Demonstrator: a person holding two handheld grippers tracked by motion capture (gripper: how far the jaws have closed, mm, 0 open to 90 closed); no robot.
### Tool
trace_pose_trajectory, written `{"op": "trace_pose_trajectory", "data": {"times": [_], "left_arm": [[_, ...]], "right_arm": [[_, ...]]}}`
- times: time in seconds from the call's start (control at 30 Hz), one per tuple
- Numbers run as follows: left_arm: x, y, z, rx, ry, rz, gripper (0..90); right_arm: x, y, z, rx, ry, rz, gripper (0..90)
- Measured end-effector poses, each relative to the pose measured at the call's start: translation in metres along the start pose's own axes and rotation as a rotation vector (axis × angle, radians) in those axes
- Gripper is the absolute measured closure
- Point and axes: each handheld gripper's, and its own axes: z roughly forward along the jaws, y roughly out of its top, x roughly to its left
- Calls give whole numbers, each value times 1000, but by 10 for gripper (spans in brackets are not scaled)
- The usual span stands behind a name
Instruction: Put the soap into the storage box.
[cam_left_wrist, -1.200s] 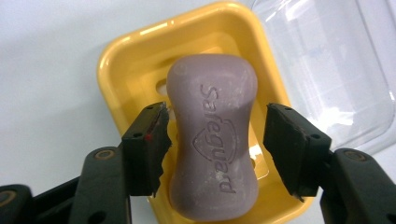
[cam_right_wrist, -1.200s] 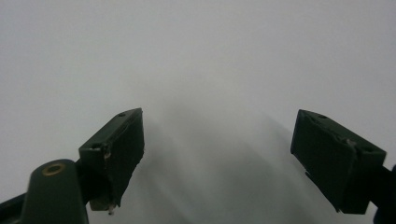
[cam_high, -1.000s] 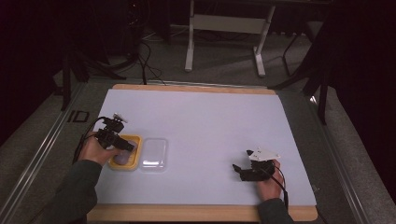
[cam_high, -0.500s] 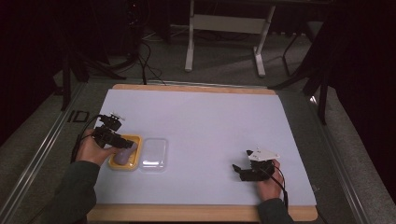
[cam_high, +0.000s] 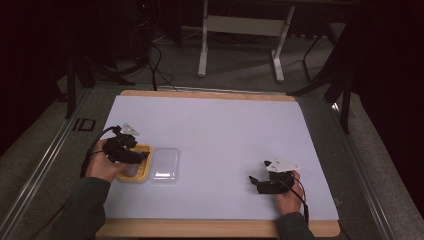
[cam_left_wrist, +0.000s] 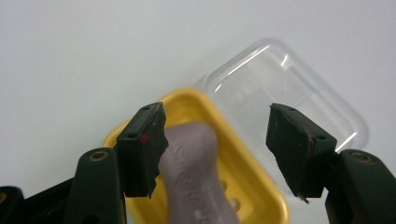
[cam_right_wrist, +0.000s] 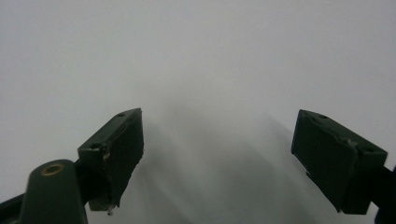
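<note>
A yellow soap dish (cam_high: 140, 172) (cam_left_wrist: 243, 186) lies at the left of the white table sheet, with a pale purple soap bar (cam_left_wrist: 196, 177) in it. A clear plastic lid (cam_high: 165, 163) (cam_left_wrist: 280, 88) lies right beside the dish. My left gripper (cam_high: 142, 156) (cam_left_wrist: 217, 149) hovers over the dish, open, its jaws astride the soap's end without closing on it. At the lower right my right gripper (cam_high: 255, 182) (cam_right_wrist: 219, 158) rests low on the sheet, open and empty.
The white sheet (cam_high: 225, 135) covers a wooden board (cam_high: 210, 227). A metal stand (cam_high: 240, 30) and cables (cam_high: 155, 60) lie on the floor beyond the table. Grey carpet strips flank the board.
The left gripper has shifted slightly over the soap dish. The right gripper has stayed in place.
</note>
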Motion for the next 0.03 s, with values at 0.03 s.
{"op": "trace_pose_trajectory", "data": {"times": [0.03], "left_arm": [[0, 0, 0, 0, 0, 0, 361]], "right_arm": [[0, 0, 0, 0, 0, 0, 160]]}}
